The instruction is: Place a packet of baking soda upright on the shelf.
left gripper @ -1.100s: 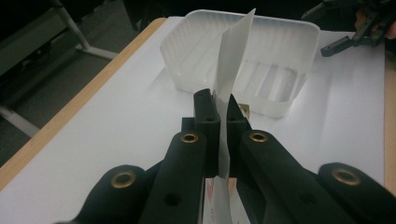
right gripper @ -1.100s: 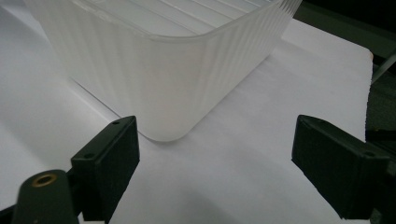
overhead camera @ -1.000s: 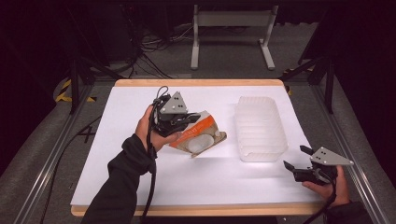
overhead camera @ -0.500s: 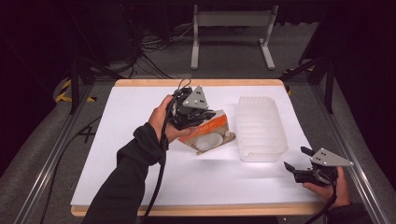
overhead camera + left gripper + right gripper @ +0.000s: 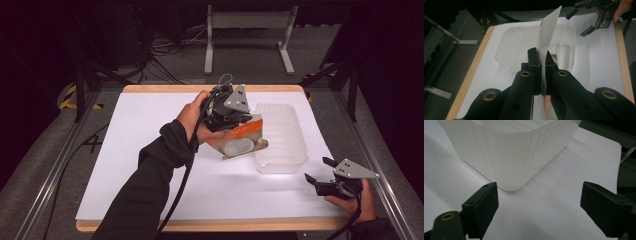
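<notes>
My left gripper (image 5: 235,120) is shut on the top edge of a flat packet (image 5: 240,142) with an orange band and a clear window over something white. The packet hangs above the table, beside the left wall of a ribbed translucent white tub (image 5: 280,137). In the left gripper view the jaws of my left gripper (image 5: 543,58) pinch the packet's thin white edge (image 5: 549,30), with the tub (image 5: 516,47) behind it. My right gripper (image 5: 320,172) rests open near the table's front right corner. The right gripper view has its fingers (image 5: 485,205) wide apart, facing a rounded corner of the tub (image 5: 509,155).
A white sheet (image 5: 150,150) covers the wooden tabletop. A metal stand (image 5: 247,35) and cables lie on the floor beyond the far edge. Metal rails (image 5: 50,170) run along both sides. My right gripper (image 5: 596,17) also appears far off in the left gripper view.
My left gripper has carried the packet to the right, from the table's middle up to the tub's left wall. My right gripper has stayed put and open.
</notes>
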`<state>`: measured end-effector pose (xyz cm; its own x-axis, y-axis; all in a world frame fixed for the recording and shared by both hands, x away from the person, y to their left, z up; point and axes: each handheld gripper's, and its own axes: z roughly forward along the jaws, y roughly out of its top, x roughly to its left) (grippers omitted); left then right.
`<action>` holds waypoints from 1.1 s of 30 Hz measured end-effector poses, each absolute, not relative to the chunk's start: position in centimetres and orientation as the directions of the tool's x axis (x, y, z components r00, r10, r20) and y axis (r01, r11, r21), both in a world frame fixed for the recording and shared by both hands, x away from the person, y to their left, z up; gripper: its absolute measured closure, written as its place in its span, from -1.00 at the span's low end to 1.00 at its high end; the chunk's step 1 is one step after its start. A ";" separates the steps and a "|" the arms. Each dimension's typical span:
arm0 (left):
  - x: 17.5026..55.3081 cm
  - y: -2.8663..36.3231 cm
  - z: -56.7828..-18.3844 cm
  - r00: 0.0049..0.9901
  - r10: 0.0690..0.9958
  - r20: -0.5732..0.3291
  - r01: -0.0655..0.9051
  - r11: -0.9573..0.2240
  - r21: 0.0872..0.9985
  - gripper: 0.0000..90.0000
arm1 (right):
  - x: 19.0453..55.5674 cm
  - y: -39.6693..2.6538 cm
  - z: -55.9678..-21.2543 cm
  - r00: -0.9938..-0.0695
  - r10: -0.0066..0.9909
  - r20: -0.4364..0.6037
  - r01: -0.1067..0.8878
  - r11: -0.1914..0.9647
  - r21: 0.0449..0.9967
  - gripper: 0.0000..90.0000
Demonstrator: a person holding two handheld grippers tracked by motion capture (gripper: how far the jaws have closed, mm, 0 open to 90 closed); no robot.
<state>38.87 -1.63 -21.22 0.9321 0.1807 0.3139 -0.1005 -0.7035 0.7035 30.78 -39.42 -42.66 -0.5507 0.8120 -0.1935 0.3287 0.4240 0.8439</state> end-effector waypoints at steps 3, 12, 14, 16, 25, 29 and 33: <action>38.6 -2.6 -20.7 0.932 0.158 0.327 -0.123 -0.709 0.695 1.00 | 30.8 -39.4 -42.6 -0.553 0.810 -0.192 0.326 0.423 0.845 -0.66; 38.4 -6.5 -20.3 0.927 0.112 0.359 -0.179 -0.708 0.683 1.00 | 30.7 -39.4 -42.6 -0.556 0.809 -0.189 0.323 0.420 0.848 -0.67; 38.4 -7.7 -20.4 0.927 0.089 0.365 -0.199 -0.708 0.677 1.00 | 30.7 -39.6 -42.7 -0.556 0.810 -0.185 0.325 0.417 0.849 -0.67; 38.4 -8.1 -20.4 0.924 0.087 0.373 -0.203 -0.714 0.670 1.00 | 30.7 -39.6 -42.7 -0.557 0.810 -0.184 0.326 0.417 0.848 -0.67; 39.3 -10.6 -21.4 0.933 0.068 0.353 -0.206 -0.704 0.679 1.00 | 30.6 -39.7 -42.7 -0.563 0.806 -0.180 0.325 0.417 0.849 -0.67; 39.5 -11.7 -21.9 0.937 0.051 0.345 -0.211 -0.706 0.676 0.99 | 30.6 -39.6 -42.7 -0.565 0.805 -0.181 0.325 0.419 0.848 -0.67; 39.7 -12.9 -22.4 0.942 0.040 0.334 -0.205 -0.719 0.665 0.99 | 30.7 -39.7 -42.7 -0.564 0.806 -0.179 0.325 0.416 0.850 -0.67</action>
<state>39.68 -12.86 -22.37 0.9417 0.0404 0.3339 -0.2048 -0.7186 0.6645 30.66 -39.75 -42.70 -0.5640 0.8062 -0.1788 0.3247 0.4156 0.8496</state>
